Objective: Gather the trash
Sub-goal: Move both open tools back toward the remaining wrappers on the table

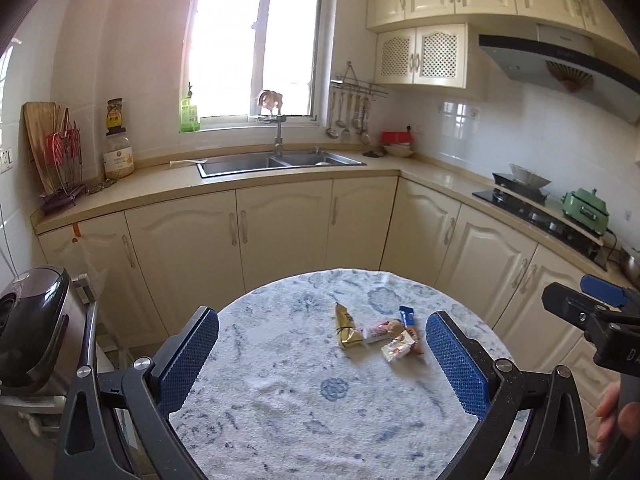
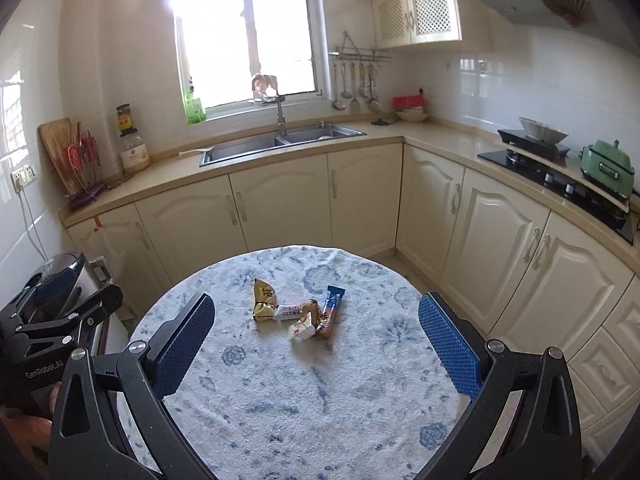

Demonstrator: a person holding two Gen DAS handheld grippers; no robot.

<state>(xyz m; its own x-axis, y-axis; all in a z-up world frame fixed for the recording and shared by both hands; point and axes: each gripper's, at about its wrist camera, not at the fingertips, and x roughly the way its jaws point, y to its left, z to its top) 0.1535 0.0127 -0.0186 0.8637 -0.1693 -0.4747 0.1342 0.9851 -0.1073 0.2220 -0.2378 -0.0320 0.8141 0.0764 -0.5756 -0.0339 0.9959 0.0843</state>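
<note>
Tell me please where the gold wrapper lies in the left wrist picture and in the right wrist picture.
Left wrist view: the gold wrapper lies on the round table, right of the picture's centre, at the left end of the wrapper cluster.
Right wrist view: the gold wrapper lies left of centre, again at the left end.
Shared landmark: the blue wrapper at the cluster's right end.

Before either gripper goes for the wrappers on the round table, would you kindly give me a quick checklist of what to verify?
1. Left gripper open and empty: ok.
2. Right gripper open and empty: ok.
3. Wrappers grouped mid-table, gold wrapper and blue wrapper in plain sight: ok.
4. Wrappers separate enough for single picks: not ok, the white wrapper overlaps its neighbours.
5. Trash bin located: cannot tell, none in view.
6. Table cloth lying flat: ok.
</note>
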